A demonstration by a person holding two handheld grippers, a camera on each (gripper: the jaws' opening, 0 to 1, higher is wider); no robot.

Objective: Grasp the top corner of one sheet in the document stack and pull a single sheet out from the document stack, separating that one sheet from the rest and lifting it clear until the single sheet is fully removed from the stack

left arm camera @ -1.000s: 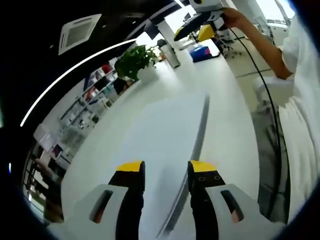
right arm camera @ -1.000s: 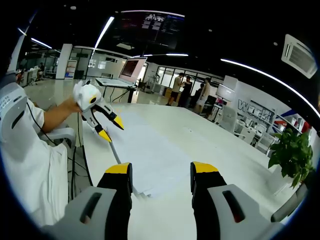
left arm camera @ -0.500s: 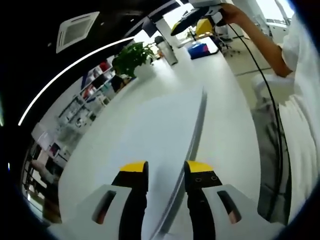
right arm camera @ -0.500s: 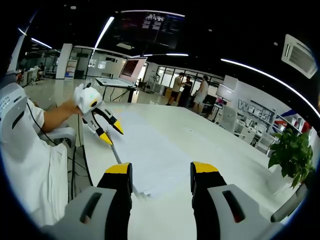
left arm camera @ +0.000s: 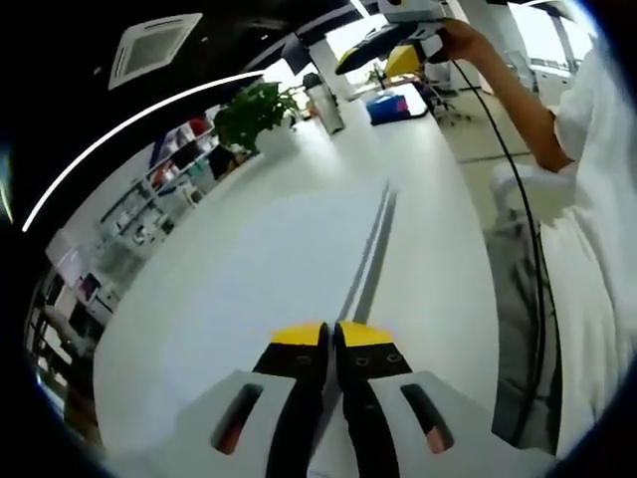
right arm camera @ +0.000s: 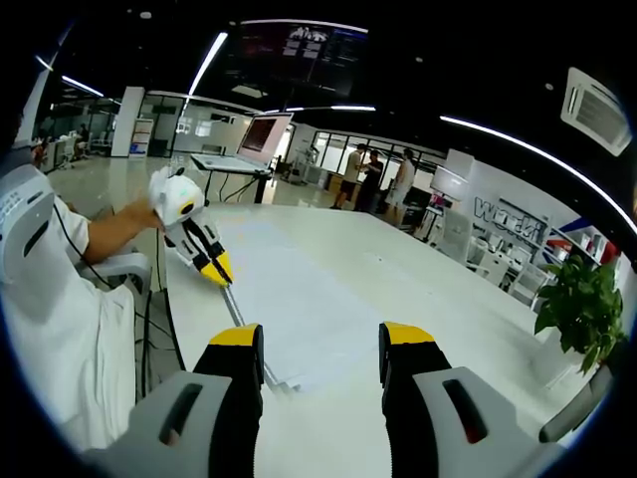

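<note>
White paper: the document stack [right arm camera: 299, 299] lies flat on the white table [right arm camera: 438, 289]. Left gripper [left arm camera: 331, 337] has its yellow-tipped jaws pinched together on the stack's corner edge, one sheet [left arm camera: 363, 264] raised on edge ahead of the tips. Right gripper [right arm camera: 323, 344] hovers wide open, holding nothing, over the stack's opposite end.

Large blue letters stand on the white wall [right arm camera: 495, 213] behind the desk [right arm camera: 438, 299], too blurred to read; the hanging dark screen [right arm camera: 299, 45] shows unreadable writing.
</note>
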